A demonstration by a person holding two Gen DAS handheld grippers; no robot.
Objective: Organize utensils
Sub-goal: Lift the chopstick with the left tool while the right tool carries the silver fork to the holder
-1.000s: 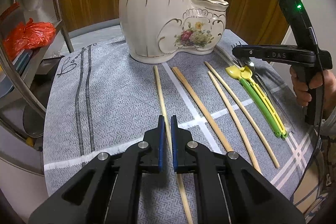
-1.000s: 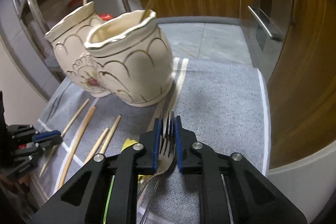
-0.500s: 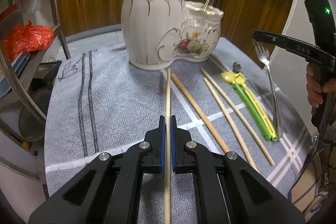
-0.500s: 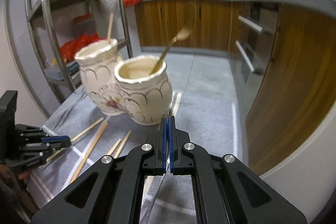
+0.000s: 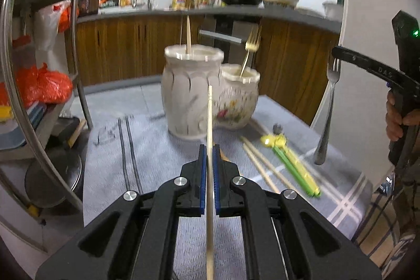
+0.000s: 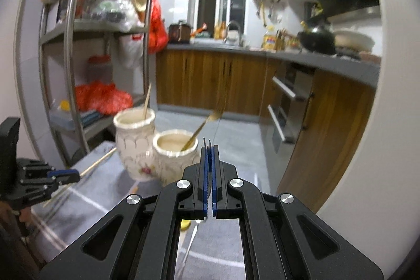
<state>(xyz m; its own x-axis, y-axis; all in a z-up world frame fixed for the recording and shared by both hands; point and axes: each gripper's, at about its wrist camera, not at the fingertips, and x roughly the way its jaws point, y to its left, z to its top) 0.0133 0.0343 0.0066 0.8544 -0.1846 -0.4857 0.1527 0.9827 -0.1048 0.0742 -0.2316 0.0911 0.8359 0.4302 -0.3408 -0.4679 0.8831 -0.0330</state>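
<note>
My left gripper is shut on a wooden chopstick, lifted above the cloth and pointing at the white ceramic double holder. The tall pot holds one chopstick; the low pot holds a gold fork. My right gripper is shut on a steel fork, tines up, handle hanging down, held high to the right of the holder. More chopsticks and yellow-green utensils lie on the cloth.
A grey cloth covers the small table. A metal shelf rack with red bags stands at the left. Wooden kitchen cabinets lie behind. A white wall edge is close on the right.
Both grippers closed on their items and rose: the left lifted a chopstick off the cloth, the right lifted the steel fork up into the air.
</note>
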